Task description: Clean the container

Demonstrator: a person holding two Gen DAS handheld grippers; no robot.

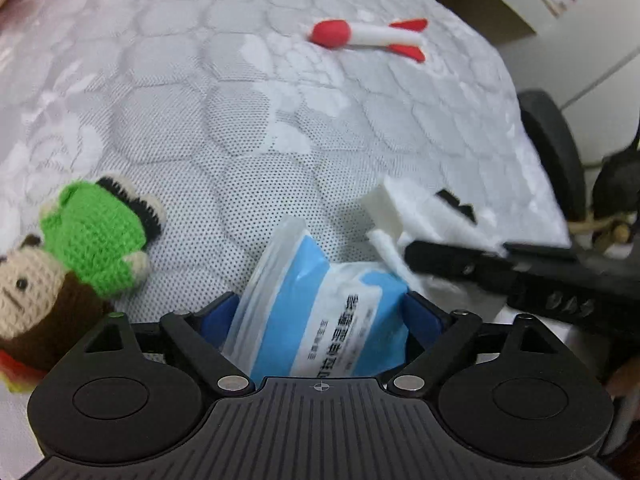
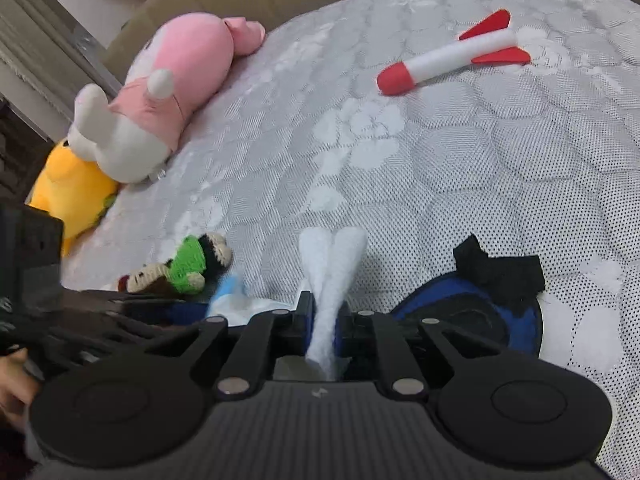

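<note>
Crocheted doll [image 1: 92,240]: lies at the far left of the quilted mattress [image 1: 240,100], clear of the work.
Left gripper [image 1: 320,312]: blue fingers [image 1: 218,316] stand on either side of the blue-and-white wipe pack [image 1: 320,312]; whether the pads press on it cannot be told.
Right gripper [image 2: 326,320]: jaws closed on a folded white wipe [image 2: 332,264], which stands up between them.
Container [image 2: 472,320]: probably the blue-and-black object low at the right, just beside the right gripper, with black cloth [image 2: 500,268] draped over it; its form is unclear.
Toy rocket [image 2: 452,60]: far right, well apart.
Step in hand, judged: drawing the wipe free of the pack.
Technique: steady the pack with the left gripper, pull smoothly, and keep the wipe folded and firmly pinched so a broad face meets the container.
</note>
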